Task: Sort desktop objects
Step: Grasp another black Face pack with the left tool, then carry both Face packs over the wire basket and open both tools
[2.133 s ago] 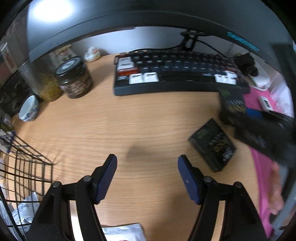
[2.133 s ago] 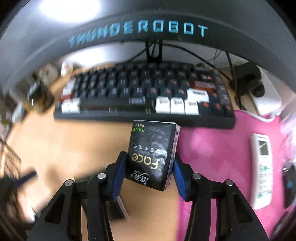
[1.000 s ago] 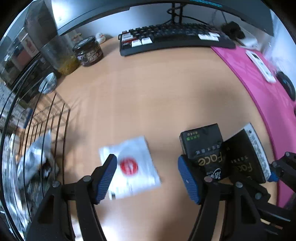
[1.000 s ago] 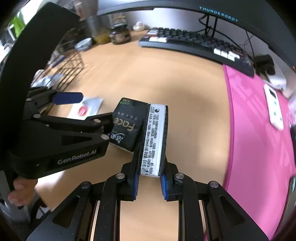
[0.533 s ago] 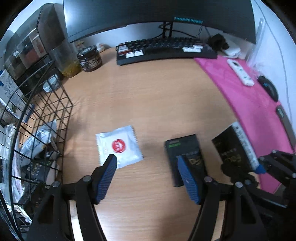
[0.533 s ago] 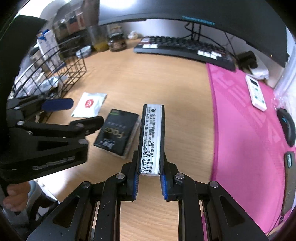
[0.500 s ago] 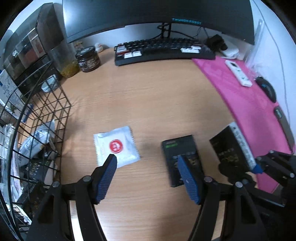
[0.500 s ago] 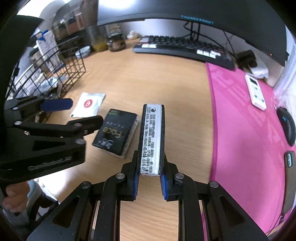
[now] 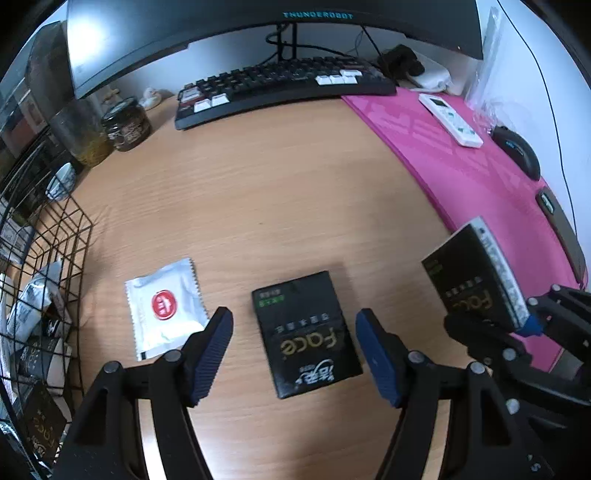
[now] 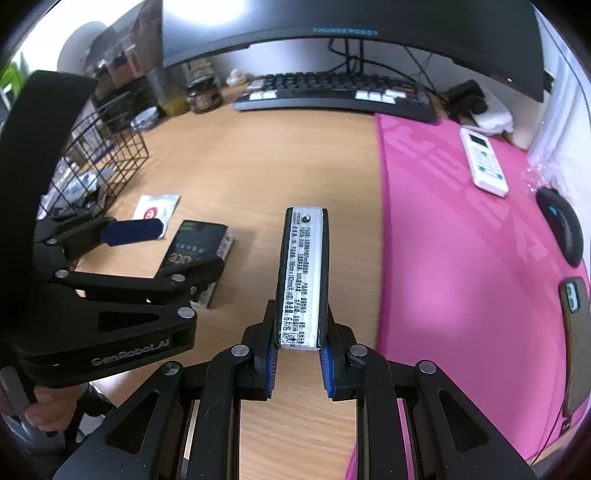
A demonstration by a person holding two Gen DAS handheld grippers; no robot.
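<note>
1. At the far left a black wire basket (image 9: 55,258) stands on the wooden bench (image 9: 277,192), with crumpled packets and a dark pack lying inside it.
2. Just right of the basket a white sachet (image 9: 162,306) with a red round label lies flat on the bench.
3. The left gripper (image 9: 293,349) hovers over the bench with its jaws spread wide and nothing pinched. Between them, lower down, a black "Face" tissue pack (image 9: 306,332) lies flat on the wood; whether the blue pads touch it cannot be told.
4. At the back, a dark jar (image 9: 127,123), a black keyboard (image 9: 280,86) and a monitor (image 9: 258,33) run across the bench.
5. The right gripper (image 10: 298,345) has its jaws pressed onto a second black tissue pack (image 10: 303,277), pinched by its faces and held edge-up above the bench, close to the pink mat's edge.
6. On the pink mat (image 10: 461,240) lie a white remote (image 10: 484,166), a black mouse (image 10: 563,225) and, nearest the right edge, a phone (image 10: 576,332).
</note>
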